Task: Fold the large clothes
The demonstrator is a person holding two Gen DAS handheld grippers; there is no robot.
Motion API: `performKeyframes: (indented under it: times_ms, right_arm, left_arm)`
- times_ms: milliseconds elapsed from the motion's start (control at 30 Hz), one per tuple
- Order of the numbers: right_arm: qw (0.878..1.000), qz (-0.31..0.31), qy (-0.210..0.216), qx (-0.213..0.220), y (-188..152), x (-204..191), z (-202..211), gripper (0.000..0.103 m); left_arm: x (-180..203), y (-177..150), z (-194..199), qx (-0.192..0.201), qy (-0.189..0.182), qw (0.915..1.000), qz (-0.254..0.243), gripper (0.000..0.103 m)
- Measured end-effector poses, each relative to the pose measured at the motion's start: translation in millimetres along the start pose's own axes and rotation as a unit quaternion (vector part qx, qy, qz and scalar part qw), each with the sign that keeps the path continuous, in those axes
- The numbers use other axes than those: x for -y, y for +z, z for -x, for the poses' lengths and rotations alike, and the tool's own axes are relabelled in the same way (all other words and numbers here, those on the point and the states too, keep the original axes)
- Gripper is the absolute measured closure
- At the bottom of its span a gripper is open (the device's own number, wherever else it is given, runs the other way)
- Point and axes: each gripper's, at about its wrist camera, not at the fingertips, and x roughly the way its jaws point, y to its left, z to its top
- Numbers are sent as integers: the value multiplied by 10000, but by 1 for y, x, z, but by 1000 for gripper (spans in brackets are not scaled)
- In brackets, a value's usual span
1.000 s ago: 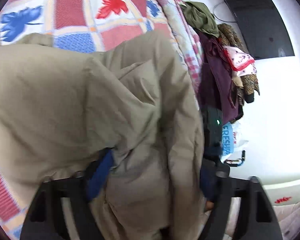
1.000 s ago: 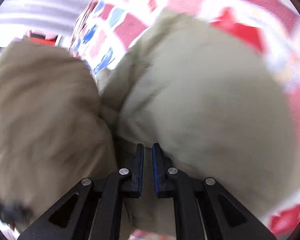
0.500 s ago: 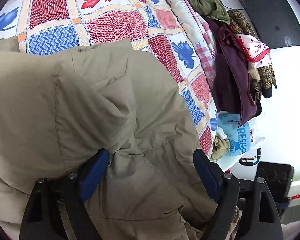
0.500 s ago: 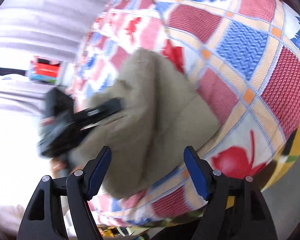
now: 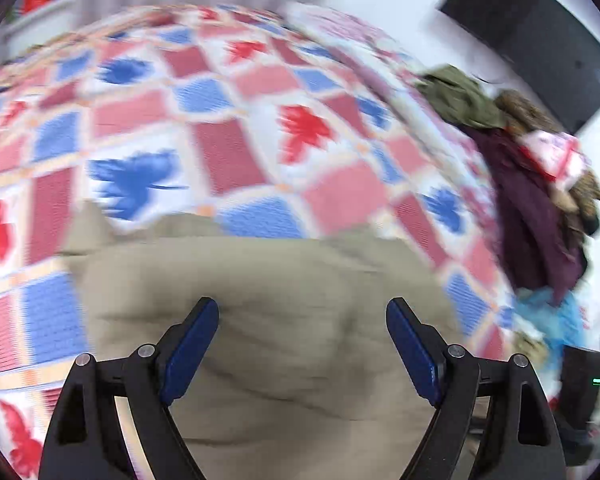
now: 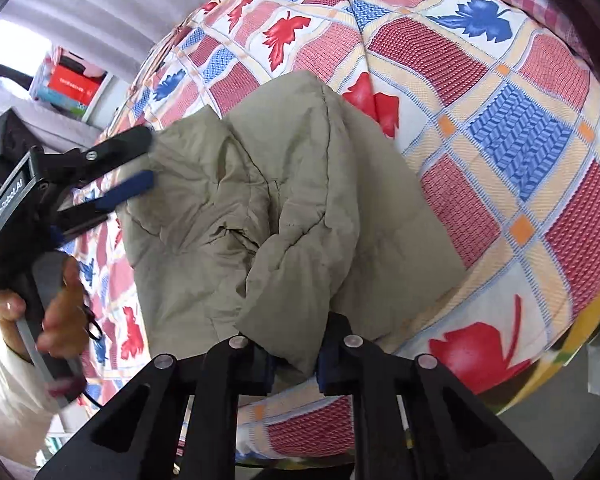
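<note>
1. Bed quilt (image 6: 512, 128): patchwork of red, blue and white squares with leaf prints. It fills most of both views and is your whole working surface; its near edge curves down at the lower right of the right wrist view.

2. Khaki padded jacket (image 6: 300, 208): the task's garment, bunched in loose folds at the centre of the right wrist view, on the quilt near the bed's edge. Its long axis runs from the bottom centre of that frame up toward the upper middle. In the left wrist view the same jacket (image 5: 284, 320) fills the lower centre, blurred.

3. Right gripper (image 6: 294, 364): bottom centre of its own view. Its jaws have just been closing and now pinch a hanging fold of the jacket's near end. This is your nearer tool; the garment stretches straight away from it, so I judge a lift-and-carry along that axis is the likely fold.

4. Left gripper (image 6: 134, 164): left side of the right wrist view, held in your hand (image 6: 56, 312), tips at the jacket's left edge. In its own view, left gripper (image 5: 302, 344) stands wide apart above the cloth, gripping nothing.

5. Room: pile of clothes (image 5: 536, 200) at the right; dark panel (image 5: 540, 40) on the white wall, upper right; shelf with boxes (image 6: 72, 84), upper left.
</note>
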Motion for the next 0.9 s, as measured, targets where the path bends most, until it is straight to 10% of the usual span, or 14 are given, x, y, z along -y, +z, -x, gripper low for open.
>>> performKeyframes:
  times_ms: [167,533,900]
  right_arm:
    - [9996,204,-180,69,2,3,4,88]
    - [9971,-122,-687,-294,-5,44,-19,88]
    - [9996,-258,75,-124,3,60,22,81]
  left_arm:
    - [-43,-6,-26,-93,473,9981,379,17]
    - [28,2,-91,-181,435,9987,-211,17]
    - [25,0,-101,-278,463,9983,-219,17]
